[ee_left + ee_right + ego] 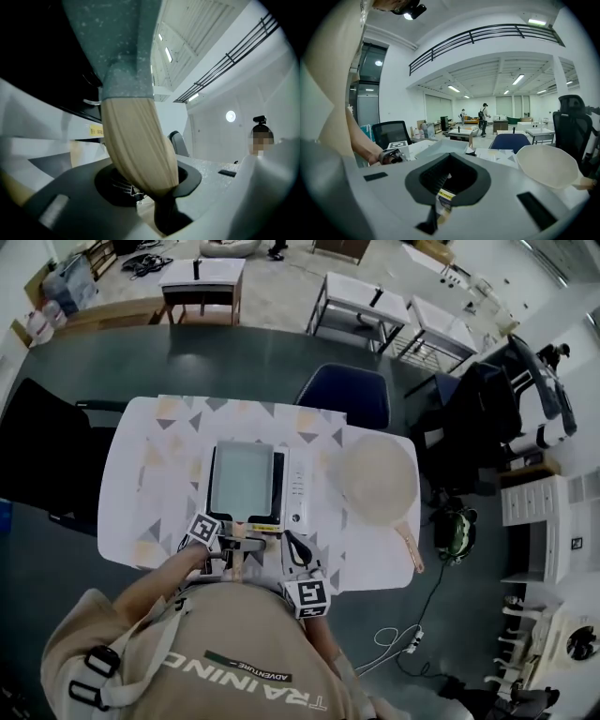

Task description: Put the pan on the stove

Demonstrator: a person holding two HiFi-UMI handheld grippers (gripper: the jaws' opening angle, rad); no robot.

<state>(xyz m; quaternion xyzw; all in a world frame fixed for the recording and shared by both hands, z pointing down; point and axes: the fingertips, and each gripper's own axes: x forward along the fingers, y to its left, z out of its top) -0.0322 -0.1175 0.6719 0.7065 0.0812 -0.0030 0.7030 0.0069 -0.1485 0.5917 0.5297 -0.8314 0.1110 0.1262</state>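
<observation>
My left tongs (228, 546) clamp the wooden handle (136, 145) of the pan (242, 479). It sits ahead on the stove (298, 493), handle toward me. My right tongs (297, 547) are closed and empty.

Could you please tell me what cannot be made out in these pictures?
Whether the square pan rests flat on the stove: the head view looks straight down, and the left gripper view is filled by the handle and the pan's underside.
The print on the stove's panel: too small in the head view.
Most of the round pan's handle: cut off by the right gripper view's edge.
</observation>
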